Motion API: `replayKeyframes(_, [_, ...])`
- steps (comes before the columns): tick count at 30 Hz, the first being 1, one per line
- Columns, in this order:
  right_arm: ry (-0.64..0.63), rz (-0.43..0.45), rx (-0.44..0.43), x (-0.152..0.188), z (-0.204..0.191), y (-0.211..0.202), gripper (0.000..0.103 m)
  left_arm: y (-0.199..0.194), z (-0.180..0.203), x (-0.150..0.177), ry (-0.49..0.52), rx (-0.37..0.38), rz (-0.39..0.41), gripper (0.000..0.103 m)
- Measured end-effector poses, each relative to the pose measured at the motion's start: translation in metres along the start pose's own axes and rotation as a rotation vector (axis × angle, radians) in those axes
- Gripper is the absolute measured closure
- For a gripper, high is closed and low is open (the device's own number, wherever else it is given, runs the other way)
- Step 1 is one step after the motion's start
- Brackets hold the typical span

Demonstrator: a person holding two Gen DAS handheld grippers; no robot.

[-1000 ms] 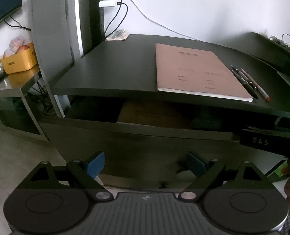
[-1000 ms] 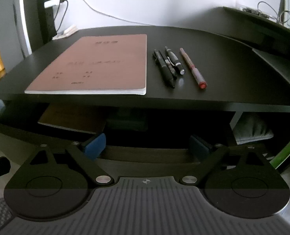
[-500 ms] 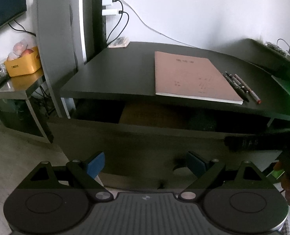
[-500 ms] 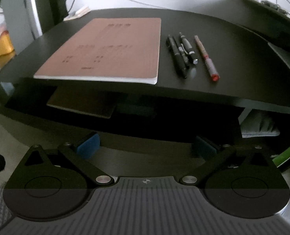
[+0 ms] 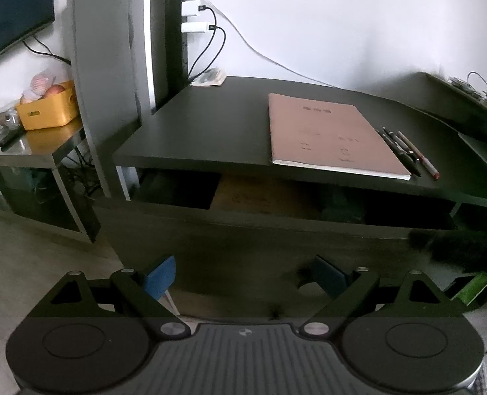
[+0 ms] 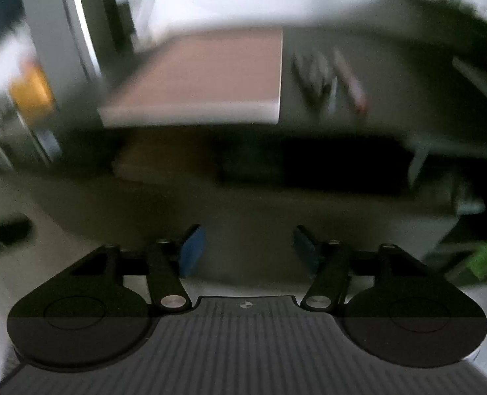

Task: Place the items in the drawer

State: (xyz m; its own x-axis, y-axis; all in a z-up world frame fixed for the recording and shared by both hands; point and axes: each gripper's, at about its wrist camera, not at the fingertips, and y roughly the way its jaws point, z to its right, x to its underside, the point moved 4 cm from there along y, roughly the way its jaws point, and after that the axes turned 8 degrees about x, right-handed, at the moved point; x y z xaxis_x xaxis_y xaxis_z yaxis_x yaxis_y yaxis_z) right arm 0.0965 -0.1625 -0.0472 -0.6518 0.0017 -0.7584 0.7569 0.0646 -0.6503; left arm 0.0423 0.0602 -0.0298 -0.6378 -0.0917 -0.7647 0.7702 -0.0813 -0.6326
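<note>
A brown notebook [image 5: 329,135] lies on the black desk top [image 5: 210,131], with several pens [image 5: 408,151] just right of it. Below the desk top the drawer [image 5: 276,230] stands pulled out, with a brown item [image 5: 259,197] inside. My left gripper [image 5: 243,278] is open and empty, in front of the drawer's front panel. My right gripper [image 6: 248,250] is open and empty, also before the drawer; its view is blurred, showing the notebook [image 6: 203,75], the pens [image 6: 329,79] and the drawer [image 6: 243,204].
A yellow box [image 5: 47,110] with fruit sits on a low glass side table [image 5: 29,151] at the left. Chargers and cables [image 5: 197,19] hang on the wall behind. A raised shelf [image 5: 457,105] lies at the right. Green object [image 5: 477,286] near the floor at right.
Both grippers have pulled back from the desk, so desk and drawer look farther away. The right gripper's jaws have narrowed somewhat and its view has gone blurred with motion.
</note>
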Motion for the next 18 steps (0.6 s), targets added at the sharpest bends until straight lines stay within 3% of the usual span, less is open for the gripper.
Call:
replayKeyframes(3, [0.057,0.079,0.046,-0.014,0.013,-0.008,0.031,0.003,0.000,0.001,-0.002,0.006,-0.009,0.012])
replayKeyframes(12, [0.082,-0.056,0.105,-0.020,0.015,0.044,0.033,0.014,-0.004,0.004,-0.004,0.000,-0.039,0.012])
replayKeyframes(18, [0.043,-0.051,0.130,-0.014,0.009,0.052,0.032,0.022,-0.004,0.004,-0.006,-0.003,-0.054,0.012])
